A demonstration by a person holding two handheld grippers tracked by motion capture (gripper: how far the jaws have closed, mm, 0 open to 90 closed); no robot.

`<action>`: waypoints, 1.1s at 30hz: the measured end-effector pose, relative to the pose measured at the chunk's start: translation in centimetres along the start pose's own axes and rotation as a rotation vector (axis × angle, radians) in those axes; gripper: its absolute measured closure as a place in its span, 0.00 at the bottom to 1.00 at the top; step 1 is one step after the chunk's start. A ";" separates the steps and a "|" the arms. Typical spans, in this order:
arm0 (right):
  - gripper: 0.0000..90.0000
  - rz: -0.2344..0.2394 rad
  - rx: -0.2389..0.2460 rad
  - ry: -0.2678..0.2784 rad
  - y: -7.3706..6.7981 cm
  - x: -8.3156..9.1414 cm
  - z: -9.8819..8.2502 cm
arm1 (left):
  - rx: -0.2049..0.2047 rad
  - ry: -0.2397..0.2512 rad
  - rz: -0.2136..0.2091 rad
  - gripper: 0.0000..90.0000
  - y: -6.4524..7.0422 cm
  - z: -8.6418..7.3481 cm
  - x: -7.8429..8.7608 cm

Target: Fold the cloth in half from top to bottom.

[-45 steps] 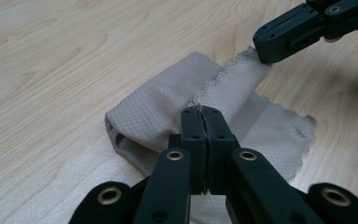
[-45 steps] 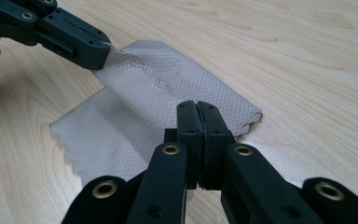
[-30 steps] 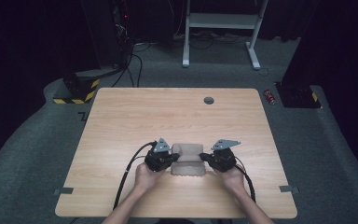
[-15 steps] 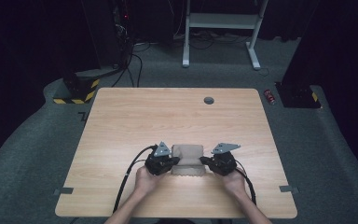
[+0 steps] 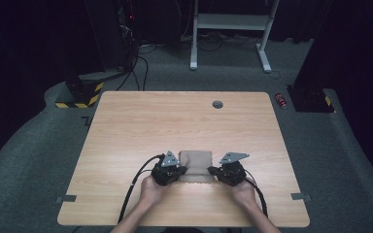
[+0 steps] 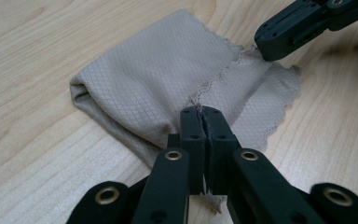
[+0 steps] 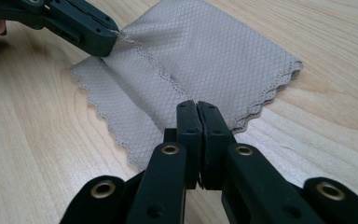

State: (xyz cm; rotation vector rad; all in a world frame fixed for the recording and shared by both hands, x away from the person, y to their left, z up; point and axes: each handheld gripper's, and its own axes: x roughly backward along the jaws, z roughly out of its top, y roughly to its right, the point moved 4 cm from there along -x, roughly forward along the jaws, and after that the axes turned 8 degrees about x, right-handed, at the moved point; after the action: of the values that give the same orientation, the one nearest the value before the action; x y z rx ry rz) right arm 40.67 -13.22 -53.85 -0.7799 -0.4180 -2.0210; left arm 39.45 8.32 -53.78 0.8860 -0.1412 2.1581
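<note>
Dark room, grey carpet, light wood tabletop (image 5: 126, 126) with a small dark disc (image 5: 217, 104) near its far edge. Beige folded cloth (image 5: 196, 165) lies well nearer me than that disc, by the near edge, flat on the wood.

Left of the cloth: my left claw (image 5: 178, 172), jaws pinched tight on the cloth's near left corner; in the left gripper view the scalloped hem (image 6: 223, 77) runs into the tips. Right of the cloth: my right claw (image 5: 213, 171), jaws also clamped, on the near right corner of the cloth.

Step in hand, I'd say: both near corners gripped, a fold in progress. The next move likely calls for lifting both corners evenly and carrying them over toward the cloth's far edge, keeping both grips tight so the layers don't slip.
</note>
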 end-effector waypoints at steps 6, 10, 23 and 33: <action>0.98 0.012 -0.002 -0.004 -0.2 0.1 -0.2 | 0.003 -0.005 -0.009 0.97 0.1 -0.5 0.1; 0.94 0.021 -0.004 0.003 -0.4 0.3 -0.2 | 0.013 -0.002 -0.013 0.95 0.1 -0.7 0.4; 0.87 0.006 -0.062 0.063 0.4 1.5 1.3 | 0.101 0.073 -0.024 0.81 -0.6 1.6 1.8; 0.84 -0.010 -0.030 -0.023 -0.8 -0.4 1.0 | 0.044 -0.033 0.035 0.69 0.4 0.6 0.2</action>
State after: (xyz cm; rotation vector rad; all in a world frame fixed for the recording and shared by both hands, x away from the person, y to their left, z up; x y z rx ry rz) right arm 40.46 -11.97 -53.33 -0.8220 -0.4068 -2.0330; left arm 39.43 7.94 -53.18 0.9515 -0.1267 2.1869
